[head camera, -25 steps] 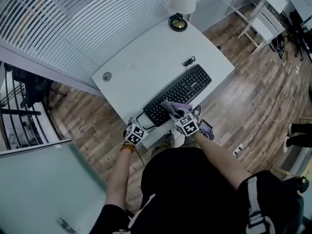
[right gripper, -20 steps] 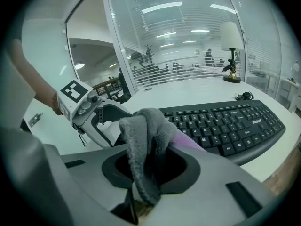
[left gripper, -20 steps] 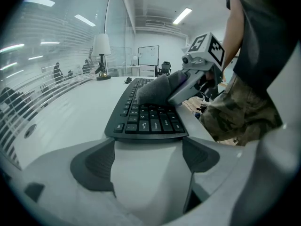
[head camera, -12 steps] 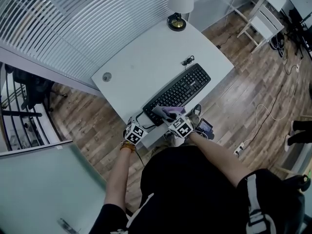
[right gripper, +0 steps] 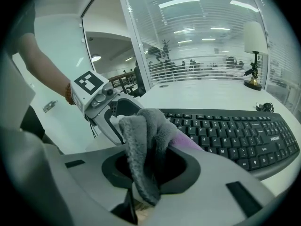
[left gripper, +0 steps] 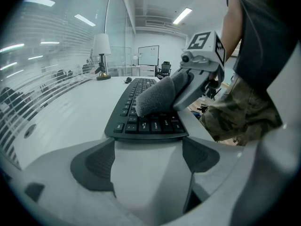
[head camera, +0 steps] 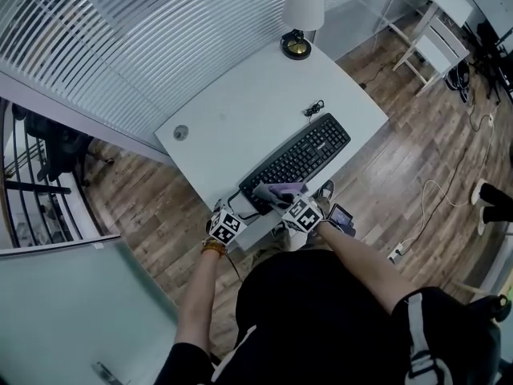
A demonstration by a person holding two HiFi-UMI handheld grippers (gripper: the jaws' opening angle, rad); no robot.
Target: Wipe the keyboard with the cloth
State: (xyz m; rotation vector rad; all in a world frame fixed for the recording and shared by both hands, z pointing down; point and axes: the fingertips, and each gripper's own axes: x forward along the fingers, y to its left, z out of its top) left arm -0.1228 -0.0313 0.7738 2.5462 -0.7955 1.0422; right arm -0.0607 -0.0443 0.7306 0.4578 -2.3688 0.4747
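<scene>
Right claw [right gripper: 151, 172] clamped on grey cloth [right gripper: 143, 131], now slid to keyboard [head camera: 309, 152] left end; left claw [left gripper: 148, 157] apart, low at tabletop [head camera: 240, 103] edge.

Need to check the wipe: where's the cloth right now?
In the head view, the cloth is clamped in the right gripper's jaws over the keyboard's near end, just right of the left gripper.

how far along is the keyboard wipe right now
Done: the cloth is picked up and clamped in the right gripper. In hand: it rests on the keys at the keyboard's near end, where the left gripper sits open and empty. Left: most of the keyboard's length lies beyond the cloth; which keys are already wiped cannot be told.
</scene>
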